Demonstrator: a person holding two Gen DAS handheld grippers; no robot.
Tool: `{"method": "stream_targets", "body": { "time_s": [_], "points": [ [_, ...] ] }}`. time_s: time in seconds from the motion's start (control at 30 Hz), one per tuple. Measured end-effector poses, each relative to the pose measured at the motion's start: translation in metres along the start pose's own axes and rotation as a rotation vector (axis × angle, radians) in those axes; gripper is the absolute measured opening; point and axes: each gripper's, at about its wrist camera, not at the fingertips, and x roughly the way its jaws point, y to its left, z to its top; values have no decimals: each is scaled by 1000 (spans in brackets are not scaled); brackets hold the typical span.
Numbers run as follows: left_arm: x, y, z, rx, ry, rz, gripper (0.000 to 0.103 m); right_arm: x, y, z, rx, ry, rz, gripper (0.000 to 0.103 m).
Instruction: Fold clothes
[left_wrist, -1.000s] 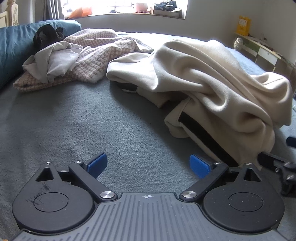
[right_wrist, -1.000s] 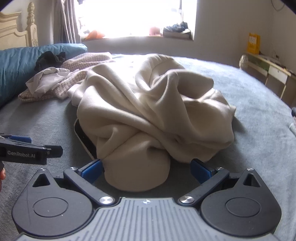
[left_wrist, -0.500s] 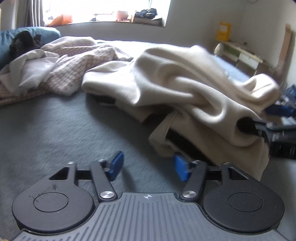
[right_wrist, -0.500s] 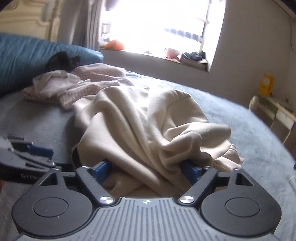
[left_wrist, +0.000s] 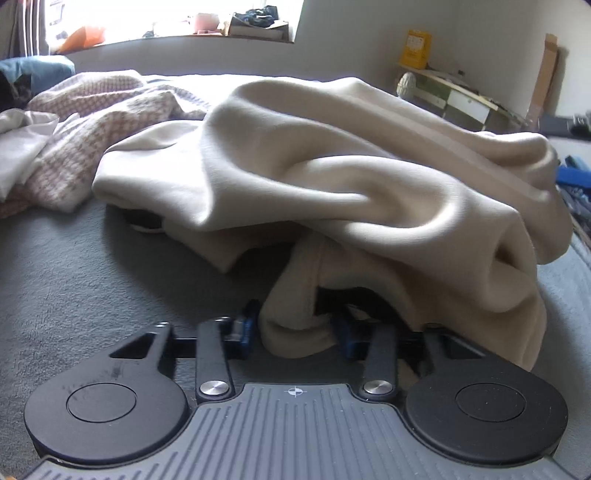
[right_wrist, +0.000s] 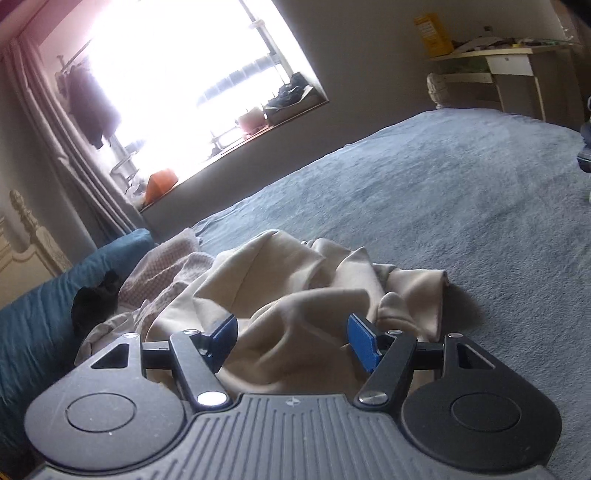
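A crumpled cream garment (left_wrist: 332, 177) lies on the grey bed cover (left_wrist: 92, 266). In the left wrist view my left gripper (left_wrist: 295, 328) has its blue pads closed in on a thick fold of the garment's near edge. In the right wrist view my right gripper (right_wrist: 293, 339) is open, tilted, and sits over the cream garment (right_wrist: 295, 295), with cloth lying between its blue fingers (right_wrist: 364, 341) but not pinched.
A pink-and-white checked cloth (left_wrist: 103, 122) and a white cloth (left_wrist: 18, 147) lie at the far left. A blue pillow (right_wrist: 44, 306) with a black item (right_wrist: 96, 299) sits by the headboard. A windowsill (left_wrist: 207, 37) and a desk (right_wrist: 509, 66) stand beyond the bed.
My left gripper moved forward to the garment's near edge and closed on a fold. My right gripper pushed forward onto the garment and rolled to a tilt, staying open.
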Motion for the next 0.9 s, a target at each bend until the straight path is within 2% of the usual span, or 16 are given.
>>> {"method": "stream_targets", "body": {
  "time_s": [0.13,0.27,0.33,0.4,0.43,0.47,0.5,0.67,0.8,0.9],
  "points": [
    [-9,-5,1,-6,-29,22,22,0,-8,4,21,-5,8,73],
    [-31,-8,3,-18,-83,8,19,24,-2,0,-39,100,53,88],
    [-43,-12,4,-3,-105,-4,19,41,0,-4,-27,187,84,87],
    [-56,-14,1,13,-117,-21,19,50,3,-10,-1,244,148,65],
    [-62,-15,-1,22,-119,-29,19,52,6,-14,4,267,175,40],
    [-68,-15,-4,33,-117,-35,18,51,13,-18,-4,288,191,23],
    [-73,-14,-8,43,-113,-39,18,48,21,-23,-22,300,218,17],
    [-89,0,-33,60,-41,-39,19,11,67,-48,-191,345,476,13],
    [-102,18,-46,28,12,-35,24,-20,92,-76,-281,449,658,12],
    [-120,31,-51,-2,22,-28,24,-39,106,-101,-340,550,735,12]
  ]
}}
